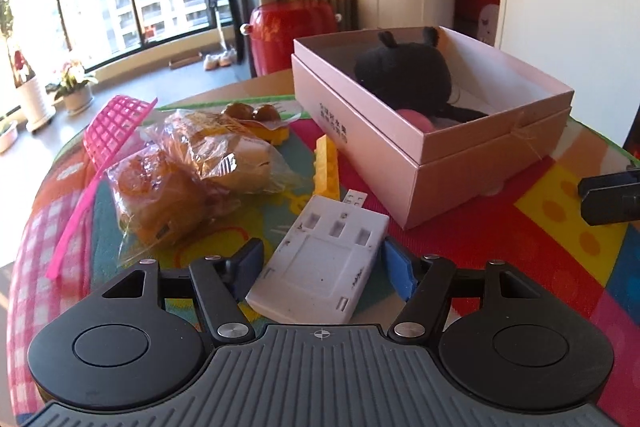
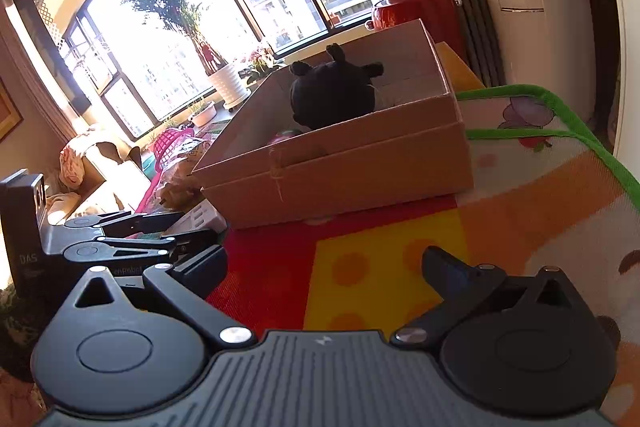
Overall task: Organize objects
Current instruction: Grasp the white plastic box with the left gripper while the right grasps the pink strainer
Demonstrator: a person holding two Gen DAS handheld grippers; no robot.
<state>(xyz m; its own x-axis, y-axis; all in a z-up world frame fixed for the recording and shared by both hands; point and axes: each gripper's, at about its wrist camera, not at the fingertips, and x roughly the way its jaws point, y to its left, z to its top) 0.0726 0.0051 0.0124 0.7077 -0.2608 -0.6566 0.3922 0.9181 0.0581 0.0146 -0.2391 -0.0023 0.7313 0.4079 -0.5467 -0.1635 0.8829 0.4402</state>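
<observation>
Left wrist view: ahead and to the right of our left tongs (image 1: 322,263) we see the pink box (image 1: 460,163) on the bench (image 1: 560,259), a black plush toy (image 1: 404,71) inside it. Bagged bread (image 1: 172,187) lies ahead-left. The white charger (image 1: 324,263) sits between the spread fingers, which flank it; contact is unclear. Our right tongs (image 2: 324,267) gape wide over bare mat, holding nothing.
</observation>
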